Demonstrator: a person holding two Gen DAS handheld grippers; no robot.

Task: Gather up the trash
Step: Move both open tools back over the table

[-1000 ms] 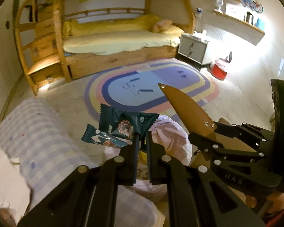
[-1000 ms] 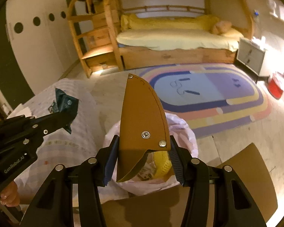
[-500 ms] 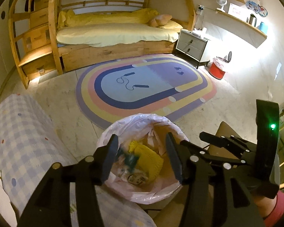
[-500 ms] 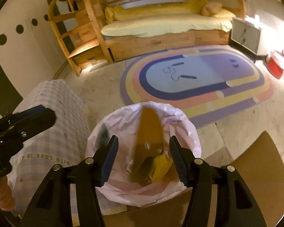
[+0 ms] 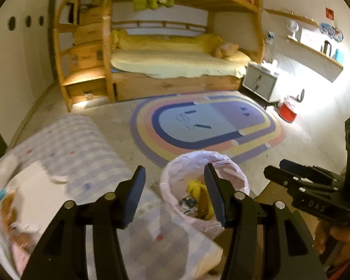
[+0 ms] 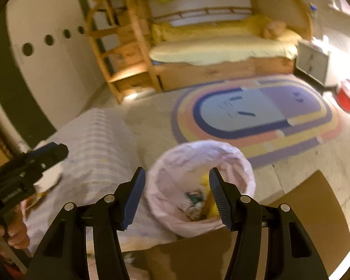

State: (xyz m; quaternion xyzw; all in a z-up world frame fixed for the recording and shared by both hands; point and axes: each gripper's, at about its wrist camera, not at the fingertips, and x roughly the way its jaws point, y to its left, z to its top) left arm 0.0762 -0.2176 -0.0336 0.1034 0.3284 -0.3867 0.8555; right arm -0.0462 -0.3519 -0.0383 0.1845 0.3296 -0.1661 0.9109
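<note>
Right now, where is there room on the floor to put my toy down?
Bare floor lies between the checked tablecloth, the rainbow rug and the bunk bed. The rug's middle is free too. It is crowded at the bag-lined bin, with trash inside and the brown chair seat beside it.

The left claw is matte black with blue ribbed pads; the right claw has the same black frame and blue pads. Between them, the bin liner is pale pink and translucent, with a yellow lump and a dark teal wrapper inside. Left of the bin liner, the surface cloth is white with a light blue check and scattered red and blue dots. Beyond the bin liner, the rug shows oval bands of lilac, yellow, salmon and navy around a pale blue centre. The bed behind it is honey-coloured wood with yellow bedding.
</note>
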